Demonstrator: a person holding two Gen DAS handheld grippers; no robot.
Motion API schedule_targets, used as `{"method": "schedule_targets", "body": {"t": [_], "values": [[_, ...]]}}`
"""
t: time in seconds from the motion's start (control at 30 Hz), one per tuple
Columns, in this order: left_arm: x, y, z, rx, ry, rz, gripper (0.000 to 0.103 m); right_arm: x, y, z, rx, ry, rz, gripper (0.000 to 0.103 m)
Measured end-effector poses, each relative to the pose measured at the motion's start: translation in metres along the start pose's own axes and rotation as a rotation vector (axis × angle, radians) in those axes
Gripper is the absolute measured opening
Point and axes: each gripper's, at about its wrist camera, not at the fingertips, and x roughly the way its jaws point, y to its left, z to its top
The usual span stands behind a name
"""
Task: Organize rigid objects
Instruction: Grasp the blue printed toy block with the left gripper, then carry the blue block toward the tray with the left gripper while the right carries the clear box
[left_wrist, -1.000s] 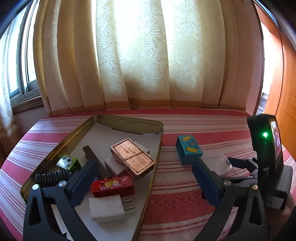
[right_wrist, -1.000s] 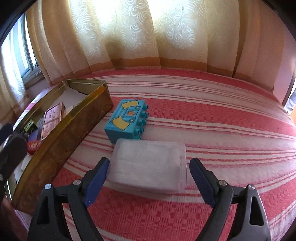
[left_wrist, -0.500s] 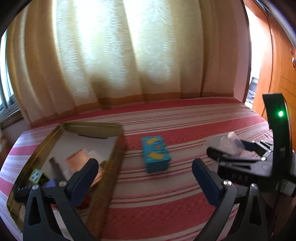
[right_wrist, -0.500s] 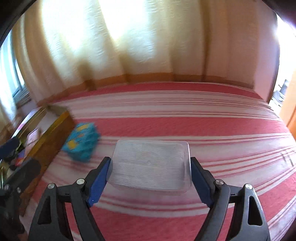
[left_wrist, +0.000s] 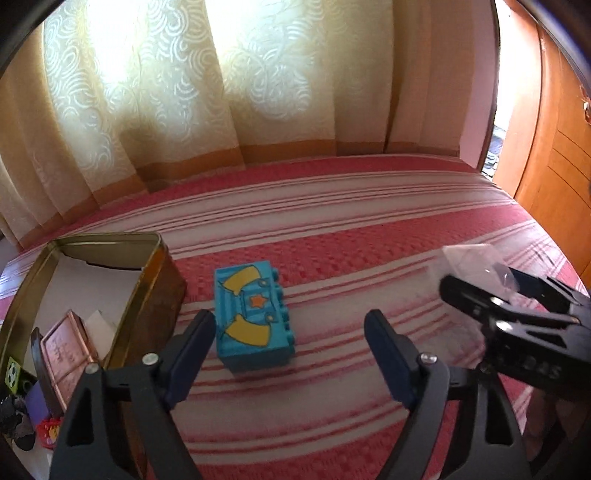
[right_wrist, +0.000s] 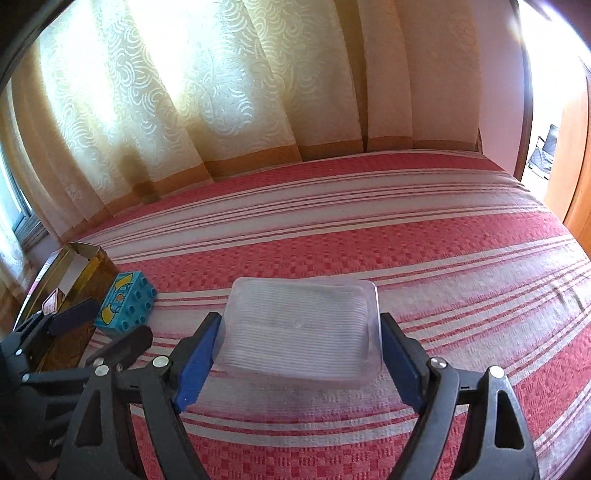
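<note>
A blue toy brick (left_wrist: 253, 317) with yellow shapes and an orange star lies on the red striped cloth, just right of the gold tin (left_wrist: 151, 302). My left gripper (left_wrist: 291, 350) is open, its left finger beside the brick's near left corner. My right gripper (right_wrist: 301, 350) is shut on a clear ribbed plastic box (right_wrist: 301, 325) and holds it off the cloth. In the left wrist view the right gripper and the clear box (left_wrist: 476, 266) sit at the right. The brick (right_wrist: 125, 304) and tin (right_wrist: 88, 273) also show in the right wrist view, at the left.
The tin holds a copper-coloured case (left_wrist: 66, 350), a white piece (left_wrist: 98, 325), a red item (left_wrist: 48, 432) and a green soccer-ball cube (left_wrist: 13, 373). Curtains (left_wrist: 184, 92) hang behind the bed. A wooden door (left_wrist: 554, 129) stands at the right.
My right gripper closed on the clear box and lifted it to the right. My left gripper swung right from over the tin toward the blue brick.
</note>
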Motion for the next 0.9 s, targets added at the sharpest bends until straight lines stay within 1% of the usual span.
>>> {"method": "schedule_targets", "body": {"t": [0.13,0.17,0.2,0.27,0.33,0.37,0.4,0.63,0.73,0.9], "values": [[0.011,0.005,0.002,-0.023,0.030,-0.005,0.084,-0.001,0.003,-0.001,-0.012,-0.005,0.001,0.084],[0.015,0.005,0.003,-0.022,0.039,-0.011,0.081,0.000,0.004,-0.001,-0.015,-0.006,-0.001,0.084],[0.020,0.004,0.004,-0.019,0.059,-0.017,0.073,0.000,0.004,0.000,-0.016,-0.005,-0.002,0.084],[0.023,0.006,0.005,-0.030,0.068,-0.025,0.061,0.001,0.004,-0.001,-0.013,-0.002,-0.001,0.084],[0.026,0.008,0.005,-0.043,0.079,-0.029,0.053,0.000,0.003,-0.001,-0.012,-0.004,0.000,0.084],[0.026,0.010,0.004,-0.051,0.082,-0.032,0.043,0.000,0.003,-0.001,-0.013,-0.006,0.000,0.084],[0.025,0.011,0.004,-0.054,0.078,-0.033,0.042,0.000,0.003,-0.001,-0.015,-0.007,0.000,0.084],[0.018,0.017,-0.002,-0.077,0.065,-0.041,0.042,-0.003,0.003,-0.003,-0.016,-0.024,0.009,0.084],[0.010,0.017,-0.005,-0.073,0.031,-0.024,0.042,-0.003,0.002,-0.004,-0.013,-0.031,0.027,0.084],[-0.006,0.013,-0.009,-0.049,-0.035,0.008,0.042,-0.009,0.000,-0.005,-0.004,-0.064,0.022,0.084]]}}
